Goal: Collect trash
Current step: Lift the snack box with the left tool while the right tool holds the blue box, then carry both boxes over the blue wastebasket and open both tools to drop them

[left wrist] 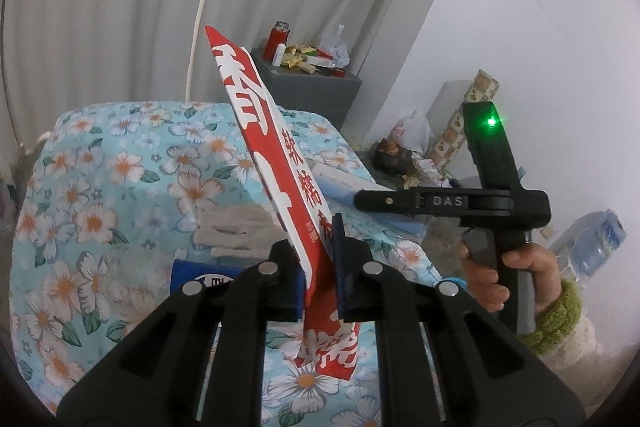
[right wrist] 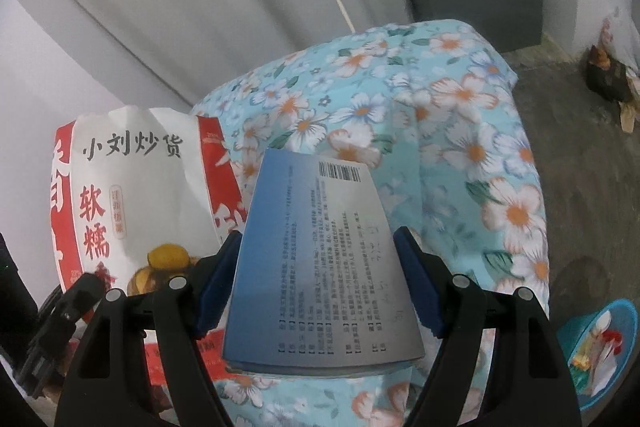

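Left gripper (left wrist: 318, 281) is pinched nearly closed on the thin red snack bag (left wrist: 276, 163), held edge-up at frame centre, presumably clear of the floral bedding (left wrist: 100, 187). Right gripper (right wrist: 318, 283) stands wide, its 2 pads clamping the blue medicine box (right wrist: 320, 267) by its sides, likely for disposal

Two pieces of trash held above a flower-printed bedspread.

The red-and-white snack bag (left wrist: 280, 163), flattened and printed with large white characters, stands on edge, tilted back, its lower part pinched in the left claw (left wrist: 318, 279); in the right wrist view its white front panel (right wrist: 136, 203) shows black and red lettering and a picture of yellow-brown food. The blue-and-white carton (right wrist: 320, 263), a flat box bearing a barcode and fine black print, lies face up between the pads of the right claw (right wrist: 318, 287), just beside the bag.
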`<state>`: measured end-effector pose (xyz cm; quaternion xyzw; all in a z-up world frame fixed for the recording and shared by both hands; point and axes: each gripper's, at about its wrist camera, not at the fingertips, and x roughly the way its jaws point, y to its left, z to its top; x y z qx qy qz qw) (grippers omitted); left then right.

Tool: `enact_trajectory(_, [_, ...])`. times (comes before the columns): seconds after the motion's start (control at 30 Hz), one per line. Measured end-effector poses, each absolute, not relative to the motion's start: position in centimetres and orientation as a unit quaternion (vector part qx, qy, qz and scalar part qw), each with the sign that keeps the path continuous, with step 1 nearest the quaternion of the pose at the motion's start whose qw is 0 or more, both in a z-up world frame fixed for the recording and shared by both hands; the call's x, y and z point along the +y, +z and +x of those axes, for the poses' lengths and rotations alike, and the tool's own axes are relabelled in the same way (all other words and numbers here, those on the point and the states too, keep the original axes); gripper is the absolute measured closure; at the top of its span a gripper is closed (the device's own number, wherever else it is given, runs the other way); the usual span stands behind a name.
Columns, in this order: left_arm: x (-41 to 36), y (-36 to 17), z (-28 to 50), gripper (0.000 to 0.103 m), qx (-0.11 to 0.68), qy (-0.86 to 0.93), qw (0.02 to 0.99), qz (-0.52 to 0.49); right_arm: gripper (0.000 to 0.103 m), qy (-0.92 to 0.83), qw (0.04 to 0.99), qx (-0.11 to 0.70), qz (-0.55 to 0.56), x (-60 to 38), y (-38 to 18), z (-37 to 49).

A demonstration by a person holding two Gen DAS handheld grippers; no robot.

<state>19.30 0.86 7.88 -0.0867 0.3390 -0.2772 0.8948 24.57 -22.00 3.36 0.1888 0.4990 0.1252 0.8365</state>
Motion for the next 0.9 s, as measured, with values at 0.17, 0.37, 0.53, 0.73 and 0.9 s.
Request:
enact_trajectory(0.17, [0.2,8.3,18.4,0.094,0.333,-0.277,0.898,-0.075,0.029,0.118,0.835,0.492,0.216,-23.5,3.0,22.3])
enact_trajectory(0.37, [-0.4,8.7,17.6,0.095,0.328,-0.284,0.898,-0.069,0.029,0.113,0.835,0.480,0.244,-24.8,3.1,19.8])
enact_trajectory(0.53, [-1.0,9.3,16.4,0.096,0.320,-0.302,0.896,-0.063,0.029,0.105,0.839,0.463,0.266,-25.6,3.7,17.5])
enact_trajectory(0.73, [-1.8,10.3,15.3,0.098,0.313,-0.333,0.888,-0.054,0.029,0.091,0.847,0.428,0.302,-26.7,4.6,13.9])
enact_trajectory(0.9, [-2.7,11.1,14.4,0.098,0.305,-0.365,0.878,-0.051,0.029,0.077,0.852,0.403,0.325,-27.9,4.9,11.2])
